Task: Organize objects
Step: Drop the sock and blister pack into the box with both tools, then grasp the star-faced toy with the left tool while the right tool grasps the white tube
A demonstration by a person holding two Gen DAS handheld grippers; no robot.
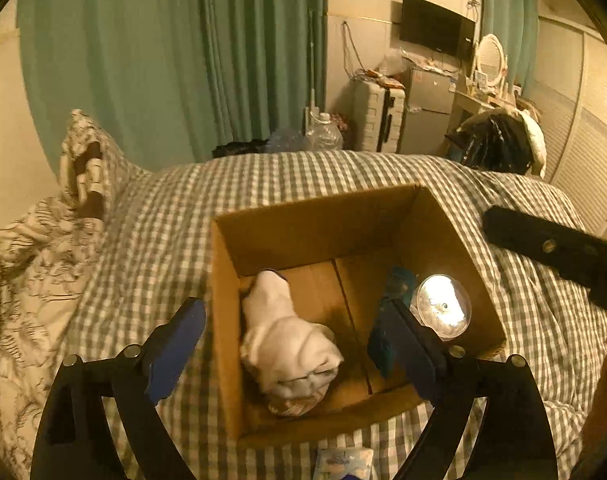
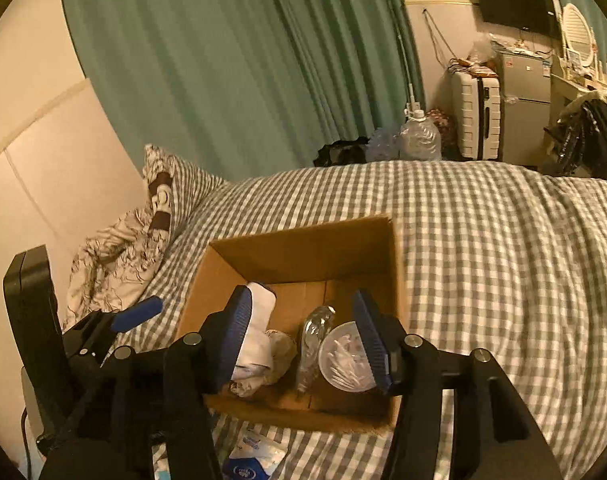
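An open cardboard box (image 1: 303, 224) (image 2: 303, 252) sits on the checked bedspread. Inside lie a white rolled cloth (image 1: 287, 344) (image 2: 255, 340), a round clear tub of cotton swabs (image 1: 443, 308) (image 2: 345, 358), a crumpled clear plastic bottle (image 2: 313, 340) and a teal item (image 1: 399, 284). My left gripper (image 1: 291, 344) is open and empty above the box's near left corner, over the cloth. My right gripper (image 2: 301, 340) is open and empty above the box's near side. A white and blue packet (image 1: 345, 462) (image 2: 255, 460) lies on the bed in front of the box.
A patterned pillow and rumpled duvet (image 1: 35, 240) lie left of the box. Green curtains (image 1: 163, 60) hang behind the bed. A suitcase (image 1: 377, 118), small fridge (image 1: 427, 112), water jug (image 1: 323, 132) and a dark-clothed chair (image 1: 495, 144) stand beyond the bed.
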